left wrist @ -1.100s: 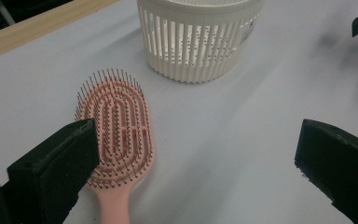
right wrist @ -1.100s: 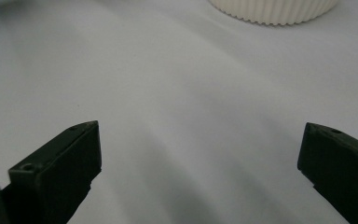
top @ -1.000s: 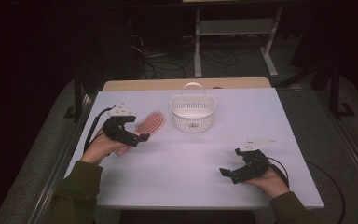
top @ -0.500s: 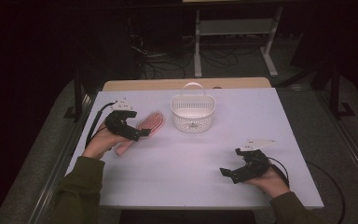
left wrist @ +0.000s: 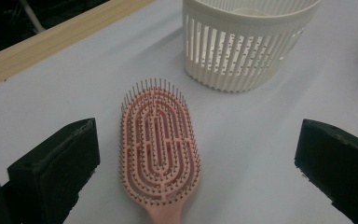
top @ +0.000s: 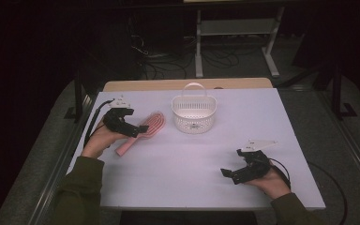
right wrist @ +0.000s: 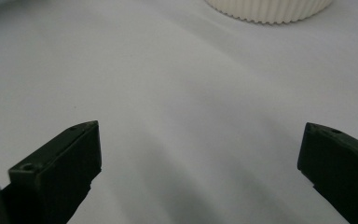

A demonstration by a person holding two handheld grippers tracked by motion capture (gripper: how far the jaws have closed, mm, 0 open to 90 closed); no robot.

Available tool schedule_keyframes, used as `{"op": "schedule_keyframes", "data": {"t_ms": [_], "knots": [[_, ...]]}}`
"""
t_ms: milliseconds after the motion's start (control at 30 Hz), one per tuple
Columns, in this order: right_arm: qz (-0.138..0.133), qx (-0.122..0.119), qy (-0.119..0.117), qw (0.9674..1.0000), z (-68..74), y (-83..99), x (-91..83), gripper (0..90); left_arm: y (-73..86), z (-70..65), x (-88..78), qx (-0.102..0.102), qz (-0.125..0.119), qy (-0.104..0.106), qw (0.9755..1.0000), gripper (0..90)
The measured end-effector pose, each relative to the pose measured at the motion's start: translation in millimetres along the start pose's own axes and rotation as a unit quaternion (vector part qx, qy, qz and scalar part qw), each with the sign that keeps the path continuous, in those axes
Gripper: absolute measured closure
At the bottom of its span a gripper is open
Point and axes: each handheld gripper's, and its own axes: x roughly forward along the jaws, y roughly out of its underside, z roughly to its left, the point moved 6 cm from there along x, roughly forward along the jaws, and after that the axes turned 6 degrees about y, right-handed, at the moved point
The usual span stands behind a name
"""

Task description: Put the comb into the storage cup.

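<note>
White laminate makes up the worktop [top: 183, 187], and I take the slotted cream plastic basket [top: 193, 115] standing on it as my landmark. The basket is upright, handle up, toward the far edge.

Next down in size is the pink paddle hairbrush [top: 143, 131], lying flat just to the left of the basket and apart from it, bristles up, its head toward the basket and its handle running away from it toward my near left.

My left gripper [top: 130, 130] sits over the brush handle, on the side away from the basket, its fingers [left wrist: 56, 163] spread wide with nothing between them but the brush lying below. My right gripper [top: 229, 174] rests well to the near right of the basket, its fingers [right wrist: 58, 161] equally wide apart over bare worktop.

I judge the brush light and stiff, a moulded plastic body that won't flex, but smooth enough to slip. The bristle pins would give under pressure, so I'd close across the narrow neck where the handle meets the head, squeezing its two edges.

The left gripper view gives me the concentric slots and individual pins of the brush head, and the basket's ribs just beyond it. The high view gives me the handle's full length.
</note>
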Motion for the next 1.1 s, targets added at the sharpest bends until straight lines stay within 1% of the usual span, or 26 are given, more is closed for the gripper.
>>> {"op": "schedule_keyframes", "data": {"t_ms": [233,333,567,733,1033,1100], "knots": [[0.0,0.003,0.0,1.0,-0.7,1.0,0.2,0.0,5.0,9.0,-0.9,-0.013,0.005,-0.009,0.9999,0.0],[0.001,0.002,0.0,1.0,-1.1,1.8,-0.1,0.0,7.3,11.8,-0.1,-0.017,0.012,-0.019,0.9996,0.0],[0.0,0.001,0.002,1.0,-0.7,1.7,-0.4,0.0,12.3,16.2,0.4,-0.027,0.028,-0.029,0.9988,0.0],[0.0,0.001,0.001,1.0,-1.1,1.8,-0.3,0.0,14.2,17.3,0.4,-0.027,0.034,-0.027,0.9987,0.0],[0.0,0.001,0.001,1.0,-0.9,1.7,-0.6,0.0,18.4,18.3,3.8,-0.026,0.054,-0.038,0.9975,0.0],[0.0,0.0,0.001,1.0,-0.9,1.8,-0.6,0.0,19.0,18.7,4.3,-0.028,0.055,-0.04,0.9973,0.0]]}}
